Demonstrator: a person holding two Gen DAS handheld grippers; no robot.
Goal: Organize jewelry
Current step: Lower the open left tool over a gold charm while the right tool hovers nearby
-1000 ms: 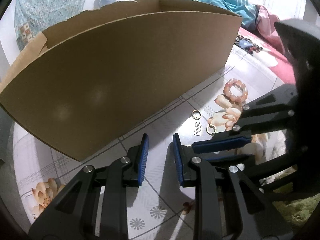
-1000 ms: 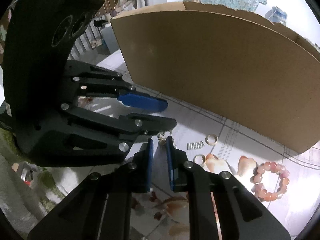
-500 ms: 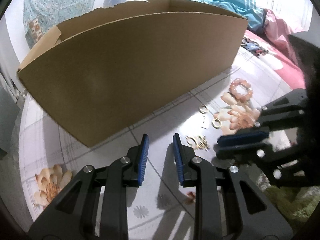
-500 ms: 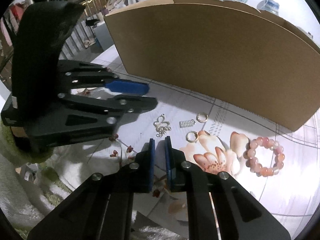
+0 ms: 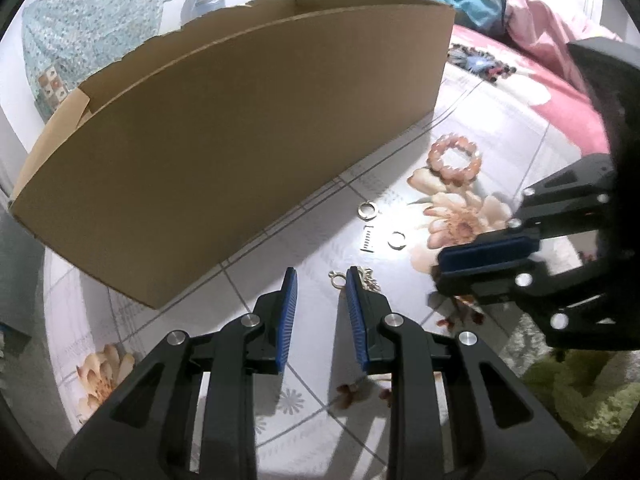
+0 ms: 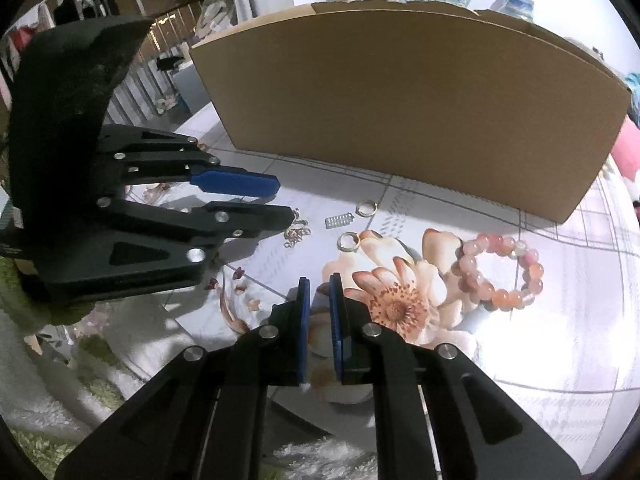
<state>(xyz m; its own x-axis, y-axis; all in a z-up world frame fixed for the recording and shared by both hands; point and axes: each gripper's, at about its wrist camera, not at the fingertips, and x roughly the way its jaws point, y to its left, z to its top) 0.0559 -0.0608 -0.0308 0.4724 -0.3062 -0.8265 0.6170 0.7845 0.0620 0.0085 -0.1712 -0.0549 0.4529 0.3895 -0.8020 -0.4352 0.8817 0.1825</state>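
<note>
Jewelry lies on a flower-print cloth (image 5: 304, 364) in front of a long cardboard box (image 5: 240, 120): a pink bead bracelet (image 5: 454, 159), two small rings (image 5: 367, 209) (image 5: 397, 239), a tiny spring charm (image 5: 368, 239) and a thin chain (image 6: 296, 232). My left gripper (image 5: 320, 276) is open and empty, its tips just short of the chain's clasp (image 5: 336, 280). The right gripper (image 6: 319, 278) hovers over the printed flower (image 6: 396, 300), jaws nearly together with nothing between them. In the right wrist view the bracelet (image 6: 500, 268) lies right of it and the left gripper (image 6: 280, 200) to its left.
The box (image 6: 400, 100) walls off the far side of the cloth. A green shaggy rug (image 5: 580, 400) lies beyond the near edge. Pink bedding (image 5: 560, 112) and a dark beaded piece (image 5: 484, 64) sit at the far right.
The right gripper has drawn away from the chain, sliding rightward over the flower print. The chain now lies uncovered by the left gripper's tips. The left gripper stays about where it was.
</note>
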